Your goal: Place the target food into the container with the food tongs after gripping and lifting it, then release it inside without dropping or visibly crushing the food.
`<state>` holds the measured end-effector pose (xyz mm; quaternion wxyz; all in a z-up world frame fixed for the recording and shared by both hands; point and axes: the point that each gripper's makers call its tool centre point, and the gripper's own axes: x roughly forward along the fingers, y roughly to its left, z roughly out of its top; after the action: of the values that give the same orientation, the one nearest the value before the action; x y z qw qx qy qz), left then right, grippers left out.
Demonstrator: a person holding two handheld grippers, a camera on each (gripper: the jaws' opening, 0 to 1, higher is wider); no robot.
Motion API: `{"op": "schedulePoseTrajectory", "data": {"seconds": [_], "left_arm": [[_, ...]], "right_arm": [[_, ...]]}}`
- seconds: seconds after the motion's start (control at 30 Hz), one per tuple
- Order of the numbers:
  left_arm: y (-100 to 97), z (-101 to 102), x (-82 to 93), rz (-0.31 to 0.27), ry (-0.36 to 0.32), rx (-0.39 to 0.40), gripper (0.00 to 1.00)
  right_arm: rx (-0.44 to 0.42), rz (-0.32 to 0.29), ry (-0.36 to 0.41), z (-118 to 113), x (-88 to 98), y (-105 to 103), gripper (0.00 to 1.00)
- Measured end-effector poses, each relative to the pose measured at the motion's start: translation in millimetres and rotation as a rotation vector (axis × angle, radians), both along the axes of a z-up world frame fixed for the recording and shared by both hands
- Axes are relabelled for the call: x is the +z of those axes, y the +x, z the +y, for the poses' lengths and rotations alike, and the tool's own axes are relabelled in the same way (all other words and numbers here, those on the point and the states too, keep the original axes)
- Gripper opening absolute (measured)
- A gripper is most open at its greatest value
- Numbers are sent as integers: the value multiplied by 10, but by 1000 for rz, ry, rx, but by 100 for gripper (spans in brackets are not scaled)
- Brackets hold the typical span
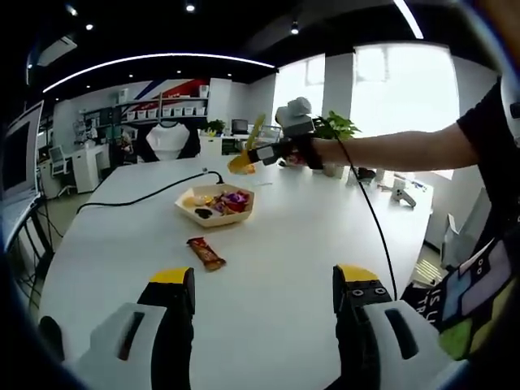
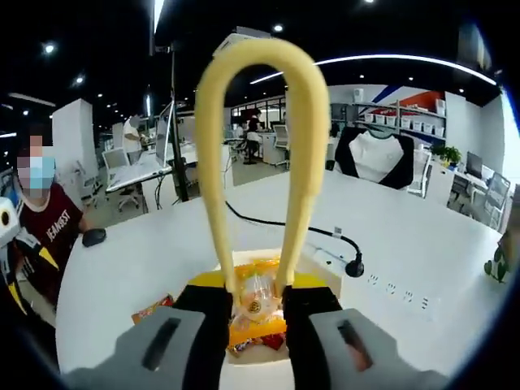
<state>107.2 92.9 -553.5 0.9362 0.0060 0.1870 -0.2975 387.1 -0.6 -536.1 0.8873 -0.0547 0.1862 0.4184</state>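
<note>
My right gripper (image 2: 256, 296) is shut on the two arms of yellow food tongs (image 2: 305, 138), whose loop rises in front of the camera. An orange snack packet (image 2: 256, 307) is pinched between the tong ends. It hangs above a light wooden container (image 2: 327, 276) of wrapped snacks. In the left gripper view, the right gripper (image 1: 272, 152) holds the tongs (image 1: 257, 128) and the packet (image 1: 239, 165) in the air above and behind the container (image 1: 214, 204). A red-brown snack bar (image 1: 205, 253) lies on the white table (image 1: 284, 244). My left gripper (image 1: 264, 280) is open, low over the table.
A black cable (image 1: 138, 197) runs across the table behind the container. The red bar (image 2: 150, 309) lies left of the container. A person (image 2: 45, 231) sits at the table's left edge beside a mouse (image 2: 93, 236). A potted plant (image 1: 333, 130) stands at the far edge.
</note>
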Motion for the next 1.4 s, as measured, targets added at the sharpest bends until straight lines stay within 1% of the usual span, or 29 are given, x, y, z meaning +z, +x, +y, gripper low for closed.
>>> {"op": "schedulePoseTrajectory", "data": {"seconds": [0.03, 0.1, 0.13, 0.17, 0.23, 0.3, 0.33, 0.37, 0.4, 0.43, 0.5, 0.53, 0.6, 0.7, 0.77, 0.8, 0.9, 0.93, 1.0, 1.03, 1.07, 1.1, 1.13, 1.17, 1.2, 1.27, 1.3, 1.37, 1.4], "left_arm": [[7, -8, -9, 4, 0, -1, 73], [13, -20, -16, 6, 2, -4, 73], [11, -38, -10, 6, 6, -12, 73], [11, -45, -6, 5, 7, -15, 73], [17, -56, -2, 4, 9, -19, 73], [25, -59, 1, 4, 8, -17, 73], [31, -62, 7, 4, 4, -15, 73], [33, -64, 16, 3, 1, -15, 73], [33, -64, 20, 1, 1, -15, 73], [33, -60, 28, -1, 1, -13, 73], [36, -38, 34, 0, -7, -8, 73], [36, -34, 35, 1, -11, -6, 73], [40, -22, 40, 4, -23, -7, 73], [37, -12, 38, 4, -4, -9, 73], [26, -25, 67, -2, -9, -17, 73], [23, -27, 68, -1, -8, -18, 73], [14, -30, 74, -7, 6, -25, 73], [11, -33, 76, -7, 4, -26, 73], [9, -38, 83, -9, 0, -26, 73], [6, -41, 84, -11, 1, -26, 73], [-1, -48, 86, -13, 1, -27, 73], [-9, -57, 87, -14, -1, -29, 73], [-16, -64, 85, -15, -3, -31, 73], [-25, -72, 77, -16, -3, -33, 73], [-30, -74, 65, -16, -2, -33, 73], [-46, -74, 27, -9, -3, -32, 73], [-55, -77, 19, -8, -4, -34, 73], [-70, -84, 3, -5, -3, -35, 73], [-77, -87, -5, -3, -3, -36, 73]], "right_arm": [[-19, 8, 13, 7, 0, 57, 21], [-28, 3, 5, 28, -7, 125, 21], [-41, -13, -19, 30, -16, 188, 21], [-49, -12, -41, 37, -35, 240, 21], [-59, 4, -42, 72, -46, 299, 21], [-63, 8, -44, 96, -72, 318, 21], [-75, 20, -36, 102, -98, 324, 21], [-67, 39, -34, 124, -147, 304, 21], [-64, 39, -39, 128, -163, 298, 22], [-61, 30, -74, 117, -213, 287, 22], [-61, 30, -87, 104, -245, 283, 22], [-63, 30, -88, 99, -245, 285, 22], [-72, 50, -74, 89, -246, 281, 23], [-71, 43, -79, 90, -240, 262, 26], [-64, 33, -88, 108, -233, 223, 26], [-63, 17, -97, 114, -226, 196, 26], [-51, 13, -103, 166, -223, 101, 27], [-52, -9, -120, 179, -223, 70, 27], [-41, -9, -119, 199, -231, 65, 27], [-35, -16, -115, 231, -225, 6, 27], [-40, -20, -117, 235, -220, -5, 27], [-48, -14, -113, 226, -216, 34, 27], [-57, 2, -105, 227, -220, 22, 27], [-65, 25, -98, 236, -223, -28, 27], [-61, 7, -78, 260, -189, -79, 27], [-44, -9, -67, 301, -158, -172, 27], [-46, -4, -60, 314, -154, -218, 28], [-45, -9, -76, 342, -163, -311, 28], [-36, -39, -99, 350, -167, -349, 28]]}}
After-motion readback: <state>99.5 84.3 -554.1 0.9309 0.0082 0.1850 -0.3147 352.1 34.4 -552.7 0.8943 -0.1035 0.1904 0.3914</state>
